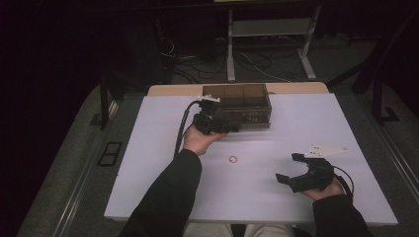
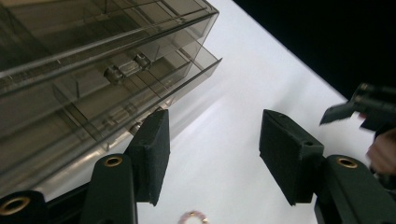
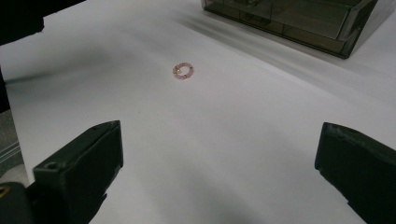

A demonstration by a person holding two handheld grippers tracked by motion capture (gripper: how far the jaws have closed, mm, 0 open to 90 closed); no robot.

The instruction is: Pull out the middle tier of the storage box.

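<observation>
White table (image 1: 148, 163) under dim light; left gripper (image 2: 212, 149) half-open, empty, beside smoky drawer box (image 1: 244, 106); right gripper (image 3: 219, 177) wide open (nothing held), near bead ring (image 3: 183, 71).

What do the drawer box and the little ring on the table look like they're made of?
The drawer box looks like smoky, see-through hard plastic: glossy walls, with inner dividers showing through. The ring looks like small pinkish beads strung in a loop, one gold-coloured; bead material unclear. The table top is matte white, perhaps laminate.
</observation>
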